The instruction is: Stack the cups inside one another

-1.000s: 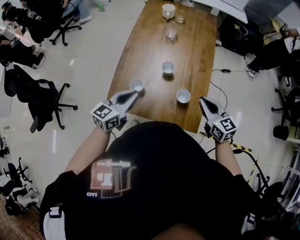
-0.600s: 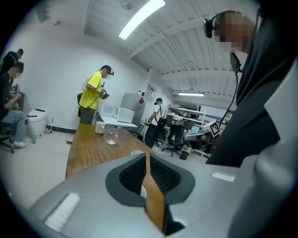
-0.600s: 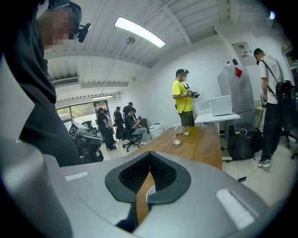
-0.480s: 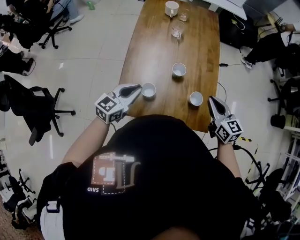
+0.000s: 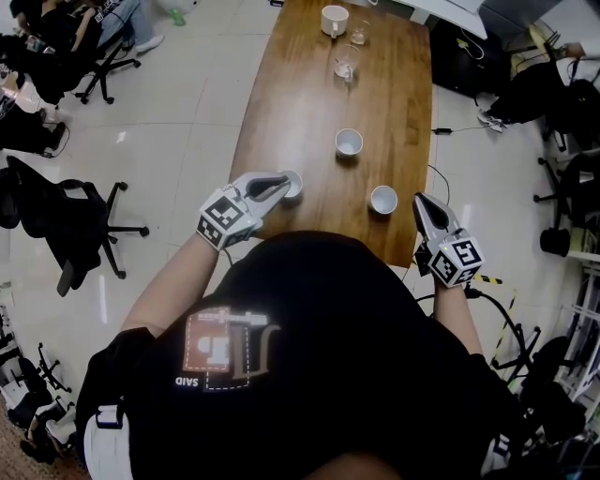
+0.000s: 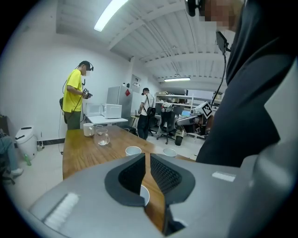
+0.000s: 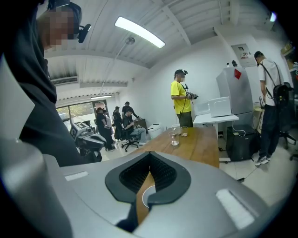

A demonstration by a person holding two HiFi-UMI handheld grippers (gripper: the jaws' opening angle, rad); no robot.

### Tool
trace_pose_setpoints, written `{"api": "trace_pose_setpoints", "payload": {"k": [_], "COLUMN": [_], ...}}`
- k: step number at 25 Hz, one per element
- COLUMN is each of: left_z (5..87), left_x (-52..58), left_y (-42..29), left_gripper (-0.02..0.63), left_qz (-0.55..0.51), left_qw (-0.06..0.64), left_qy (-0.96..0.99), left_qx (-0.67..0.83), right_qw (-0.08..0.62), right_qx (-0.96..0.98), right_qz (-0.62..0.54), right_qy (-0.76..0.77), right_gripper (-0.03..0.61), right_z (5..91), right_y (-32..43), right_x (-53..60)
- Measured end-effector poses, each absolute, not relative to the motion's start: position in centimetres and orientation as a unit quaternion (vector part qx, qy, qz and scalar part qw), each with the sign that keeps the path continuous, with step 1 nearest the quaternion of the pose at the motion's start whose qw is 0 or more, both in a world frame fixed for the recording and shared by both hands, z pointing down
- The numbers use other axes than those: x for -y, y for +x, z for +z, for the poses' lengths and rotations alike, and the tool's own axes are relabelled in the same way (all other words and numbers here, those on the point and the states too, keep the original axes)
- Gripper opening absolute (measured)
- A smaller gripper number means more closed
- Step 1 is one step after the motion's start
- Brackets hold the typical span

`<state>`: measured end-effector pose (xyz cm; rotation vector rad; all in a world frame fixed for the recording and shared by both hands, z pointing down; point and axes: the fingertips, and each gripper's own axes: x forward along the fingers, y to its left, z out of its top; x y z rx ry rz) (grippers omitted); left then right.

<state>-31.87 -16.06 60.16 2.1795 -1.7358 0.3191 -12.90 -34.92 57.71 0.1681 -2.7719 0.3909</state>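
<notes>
Three small white cups stand on the wooden table. The near-left cup is half hidden behind the tips of my left gripper, which reach its rim. That gripper is shut to a thin slit that has just widened a hair, with nothing between the jaws. In the left gripper view the same cup shows just below the left gripper. The middle cup stands farther up the table. The near-right cup sits just left of my right gripper, which is shut and empty and close to the table's near right corner.
At the far end of the table stand a white mug, a small glass and a glass jug. Office chairs stand on the floor to the left. A person in a yellow shirt stands at the far end.
My left gripper has rolled and moved down and right, up to the near-left cup, which its tips now partly cover. The right gripper has stayed where it was.
</notes>
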Motion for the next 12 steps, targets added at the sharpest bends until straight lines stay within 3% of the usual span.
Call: {"api": "trace_pose_setpoints", "payload": {"k": [5, 9, 12], "left_z": [57.0, 59.1, 61.4], "left_x": [20.4, 24.2, 26.5], "left_y": [-31.8, -30.7, -29.9], "left_gripper": [0.036, 0.096, 0.101], "left_qz": [0.199, 0.327, 0.396], "left_qw": [0.114, 0.103, 0.094], "left_qy": [0.787, 0.801, 0.801], "left_qx": [0.572, 0.490, 0.438], "right_qw": [0.166, 0.163, 0.159], "right_qx": [0.974, 0.972, 0.971], "right_qz": [0.142, 0.147, 0.151], "right_qy": [0.063, 0.078, 0.097], "right_gripper": [0.015, 0.015, 0.015], "right_z": [57.9, 58.1, 58.2], "right_y": [-11.3, -9.4, -7.6], "right_x": [36.0, 36.7, 37.0]}}
